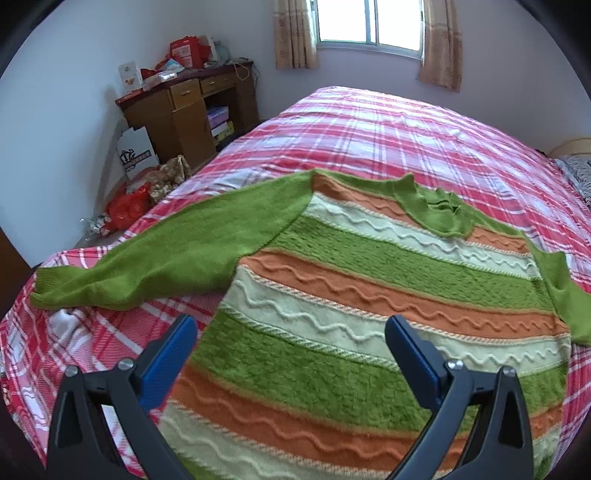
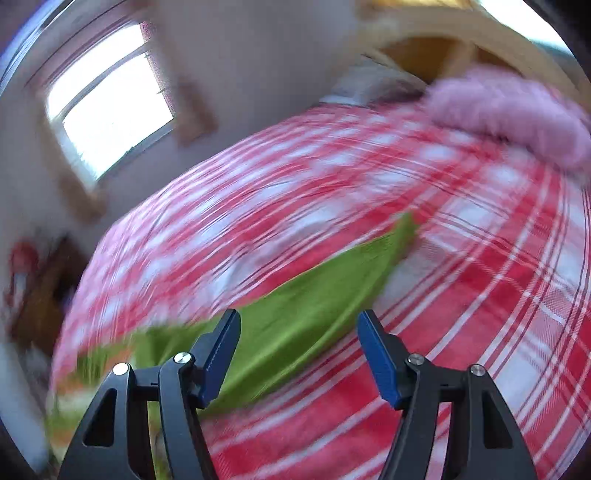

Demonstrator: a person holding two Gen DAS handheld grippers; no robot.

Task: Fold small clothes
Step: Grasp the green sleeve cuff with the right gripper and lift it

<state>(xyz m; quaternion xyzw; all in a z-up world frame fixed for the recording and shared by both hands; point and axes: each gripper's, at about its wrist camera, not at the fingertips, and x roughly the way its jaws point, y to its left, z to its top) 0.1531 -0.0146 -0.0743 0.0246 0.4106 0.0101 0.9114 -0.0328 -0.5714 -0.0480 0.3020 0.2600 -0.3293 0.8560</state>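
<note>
A knitted sweater (image 1: 369, 295) with green, orange and cream stripes lies flat and face up on the bed. Its left green sleeve (image 1: 166, 254) stretches out toward the bed's left edge. My left gripper (image 1: 291, 325) is open and empty, hovering over the sweater's lower body. In the blurred right wrist view the right green sleeve (image 2: 314, 295) lies spread on the bedspread. My right gripper (image 2: 299, 317) is open and empty just above that sleeve.
A red and white plaid bedspread (image 1: 406, 133) covers the bed. A wooden desk (image 1: 188, 110) with clutter and bags stands at the far left by the wall. A pink fluffy item (image 2: 517, 110) lies at the bed's head. A window (image 1: 369, 22) is behind the bed.
</note>
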